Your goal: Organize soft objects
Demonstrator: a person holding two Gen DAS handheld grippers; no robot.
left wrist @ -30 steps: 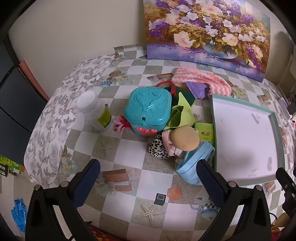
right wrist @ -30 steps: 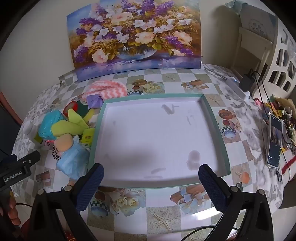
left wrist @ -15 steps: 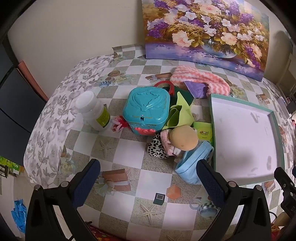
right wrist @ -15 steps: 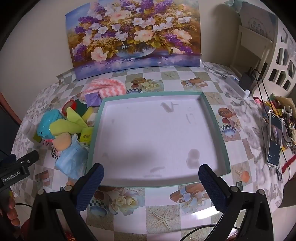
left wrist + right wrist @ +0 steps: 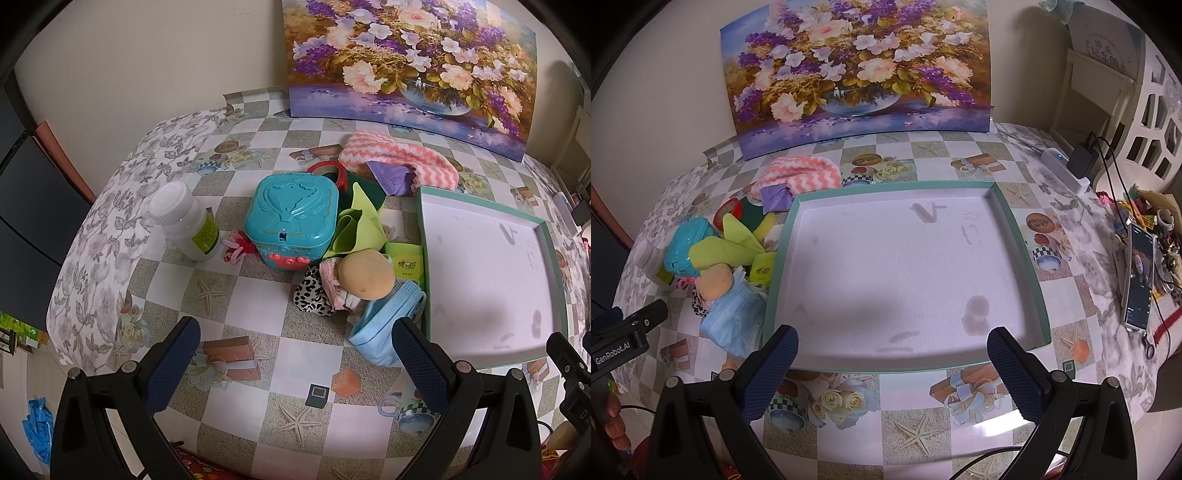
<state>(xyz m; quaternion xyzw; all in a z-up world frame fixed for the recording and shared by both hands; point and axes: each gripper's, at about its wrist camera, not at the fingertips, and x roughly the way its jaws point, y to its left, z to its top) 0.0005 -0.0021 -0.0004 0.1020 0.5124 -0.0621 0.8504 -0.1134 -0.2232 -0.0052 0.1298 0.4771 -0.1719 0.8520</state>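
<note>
Soft goods, unsorted: blue face mask (image 5: 386, 328), tan sponge (image 5: 366, 275), leopard-print cloth (image 5: 312, 297), yellow-green cloths (image 5: 354, 230) and pink-striped towel (image 5: 399, 162) lie heaped on the surface just left of the teal tray (image 5: 1023, 254), which holds nothing, presumably their destination. Hard items mixed in: teal toy case (image 5: 293, 221), white bottle (image 5: 184, 221). Left gripper (image 5: 295, 356) hangs over the heap, jaws wide, holding nothing, likely choosing a first pick; right gripper (image 5: 892, 360) waits likewise at the tray's near edge.

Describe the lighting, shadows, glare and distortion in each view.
Left wrist view: soft, even light; fisheye bends the tray rim and darkens the corners; a faint shadow lies on the tray floor. Right wrist view: a broad grey shadow crosses the tray; bright glare on the tablecloth near the fingers; edges curve strongly.
</note>
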